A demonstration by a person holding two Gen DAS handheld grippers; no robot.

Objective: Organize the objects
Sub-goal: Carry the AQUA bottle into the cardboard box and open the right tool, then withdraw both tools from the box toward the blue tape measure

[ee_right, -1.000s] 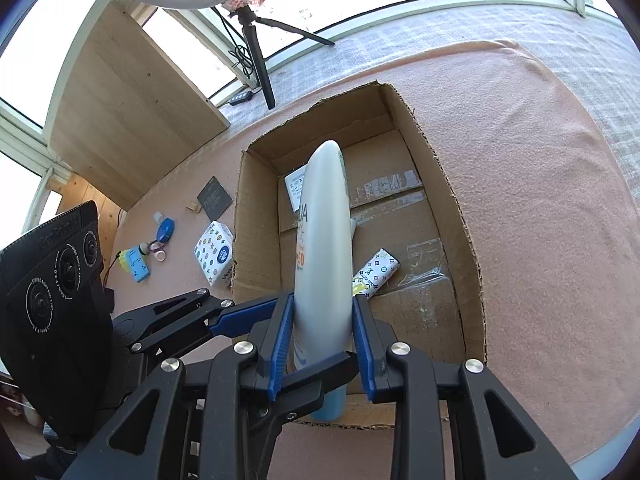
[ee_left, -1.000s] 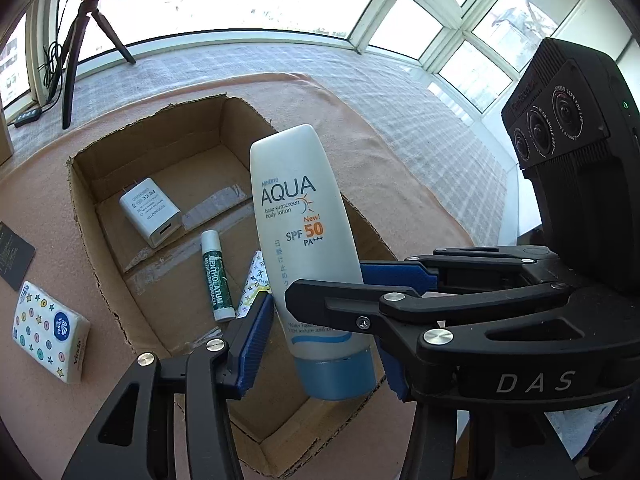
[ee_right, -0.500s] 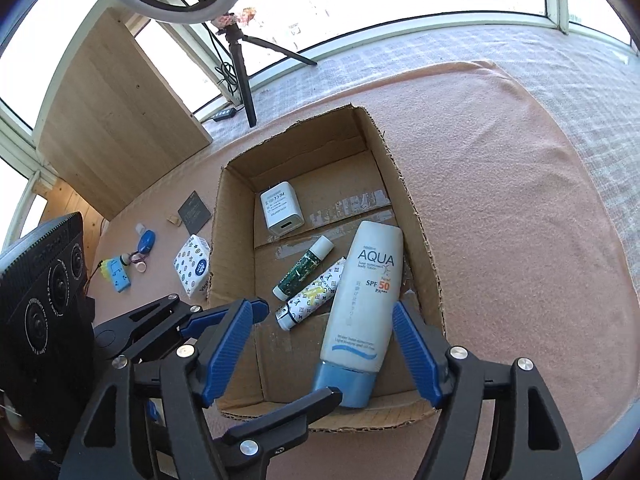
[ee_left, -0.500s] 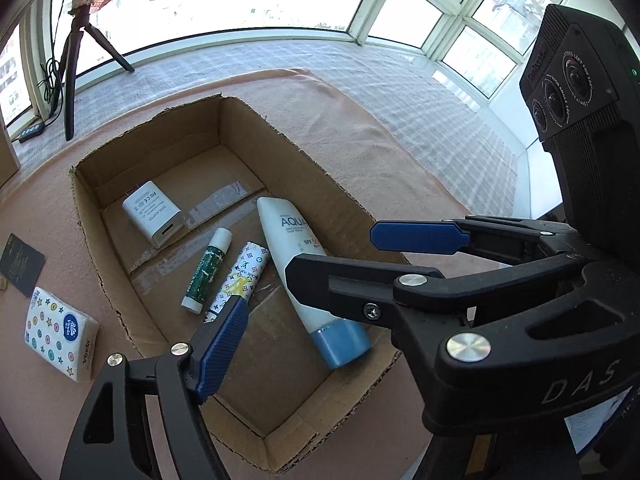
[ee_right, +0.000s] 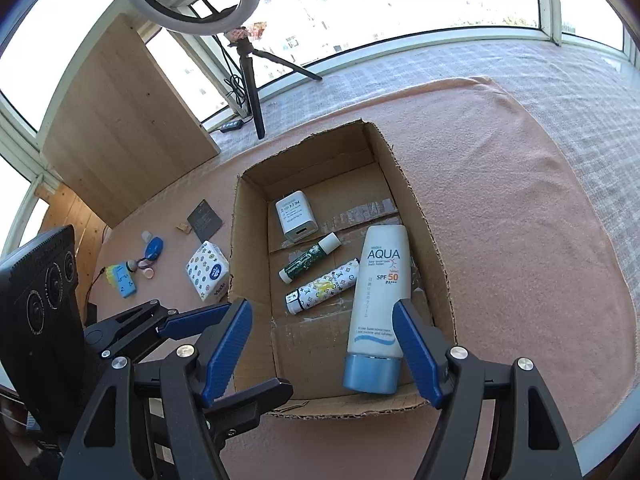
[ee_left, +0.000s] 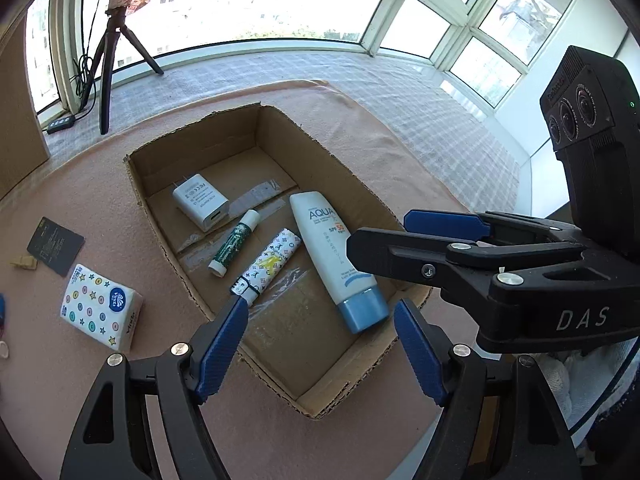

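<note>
both claws hang spread and empty over the near end of the cardboard box [ee_right: 424, 216]: left claw [ee_left: 320, 344], right claw [ee_right: 322, 346]. left on the worktop [ee_right: 520, 240] wait a tissue pack [ee_right: 208, 270] and small bits, unsorted. inside lie charger [ee_right: 294, 218], lip balm [ee_right: 310, 258], patterned tube [ee_right: 322, 286], then sunscreen tube [ee_right: 380, 300] flat by the right wall, likely for room.

Small items [ee_right: 138, 264] left of the tissue pack [ee_right: 208, 271] are too tiny to identify.
</note>
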